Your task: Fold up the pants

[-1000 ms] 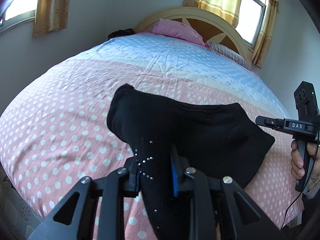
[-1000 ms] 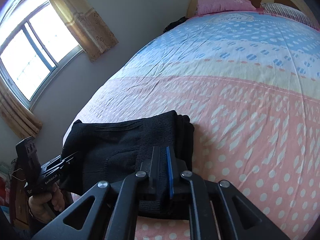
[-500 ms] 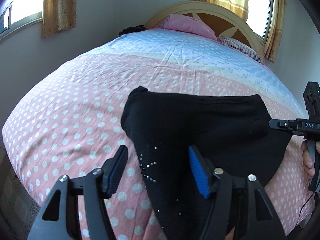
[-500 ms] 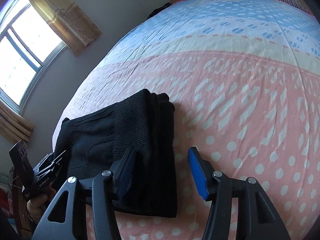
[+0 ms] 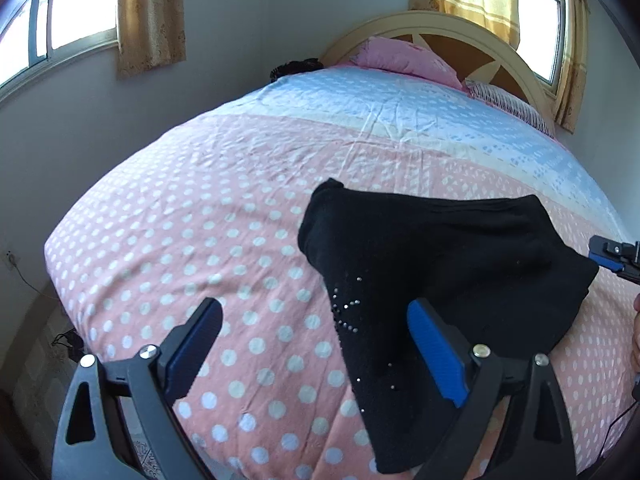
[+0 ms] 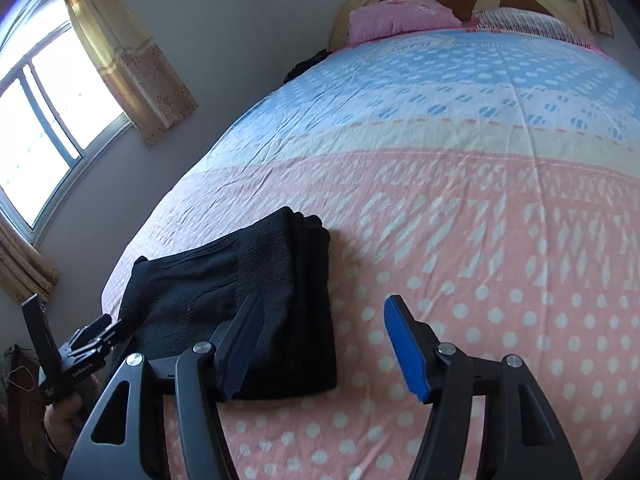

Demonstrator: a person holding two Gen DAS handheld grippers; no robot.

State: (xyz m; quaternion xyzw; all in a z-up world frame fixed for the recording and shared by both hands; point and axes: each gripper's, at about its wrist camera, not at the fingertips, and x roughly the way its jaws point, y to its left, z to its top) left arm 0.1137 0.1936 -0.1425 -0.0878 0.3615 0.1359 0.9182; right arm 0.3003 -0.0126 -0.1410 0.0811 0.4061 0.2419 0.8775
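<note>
Pants [image 6: 256, 300]: black knit, lying in a compact folded stack on the pink polka-dot bedsheet [image 6: 500, 280] near the foot edge of the bed; lower left of the right wrist view, centre right of the left wrist view [image 5: 440, 264]. Several layers show at the stack's edge. Small studs dot the panel that runs down toward the lower edge of the left view.

Left gripper [image 5: 316, 348]: jaws spread wide, holding nothing; blue pads either side of the studded panel, apparently clear of the cloth.

Right gripper [image 6: 320, 344]: jaws likewise spread, empty; left pad over the stack's near corner, right pad over bare sheet.

Progress, as judged: folding appears essentially complete, since the garment rests as one bundle with both tools released. The studded panel trails unevenly, so a final tidy or squaring may remain.

Beyond: pink pillow [image 6: 400, 20] against the cream headboard [image 5: 452, 26], upper frame; yellow curtains [image 6: 128, 60] beside the window [image 6: 36, 132], upper left.
</note>
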